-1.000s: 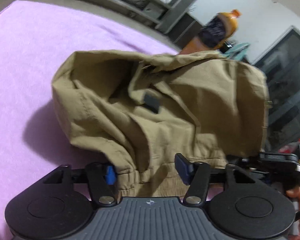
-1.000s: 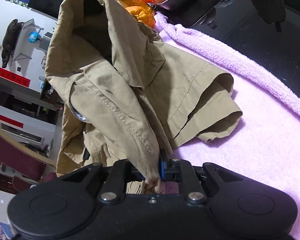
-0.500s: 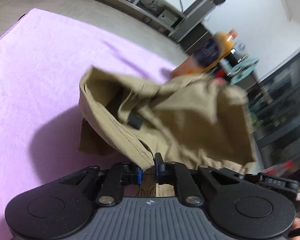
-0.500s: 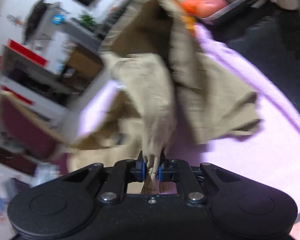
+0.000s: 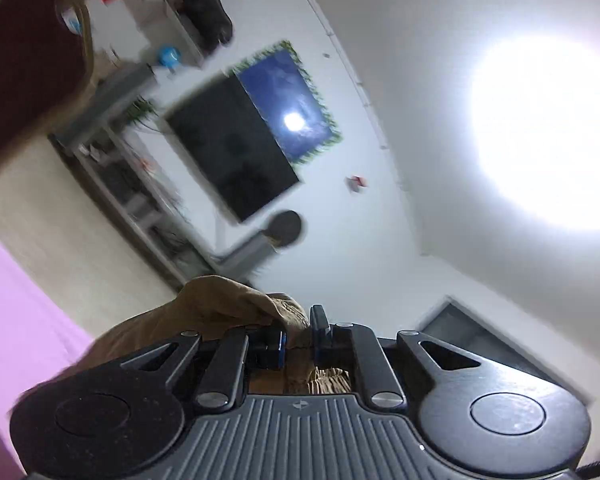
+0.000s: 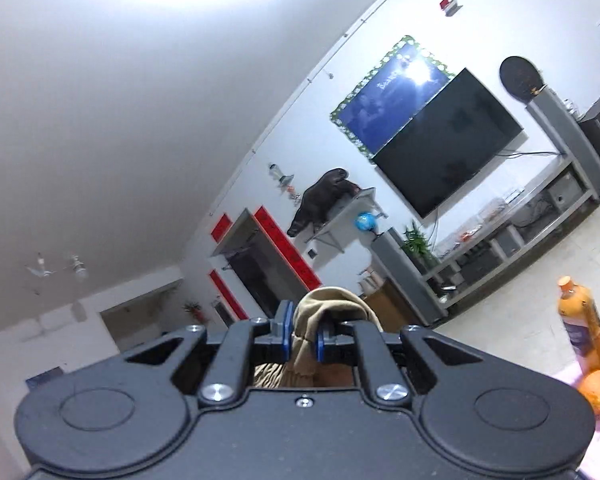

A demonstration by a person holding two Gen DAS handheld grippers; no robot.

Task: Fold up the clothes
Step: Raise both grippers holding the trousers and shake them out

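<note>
A tan garment (image 5: 216, 312) bunches over my left gripper (image 5: 298, 338), which is shut on its gathered edge. My right gripper (image 6: 302, 338) is shut on another fold of the same tan garment (image 6: 324, 308). Both grippers point up at the wall and ceiling. Most of the garment hangs below the cameras, out of sight.
The purple towel (image 5: 16, 320) on the table shows at the lower left of the left wrist view. An orange drink bottle (image 6: 580, 320) and oranges (image 6: 598, 390) stand at the right edge of the right wrist view. A wall television (image 6: 448, 142) and shelves lie beyond.
Both grippers have swung up from the table and lifted the garment. The left gripper, open one second ago, has closed on the garment's edge.
</note>
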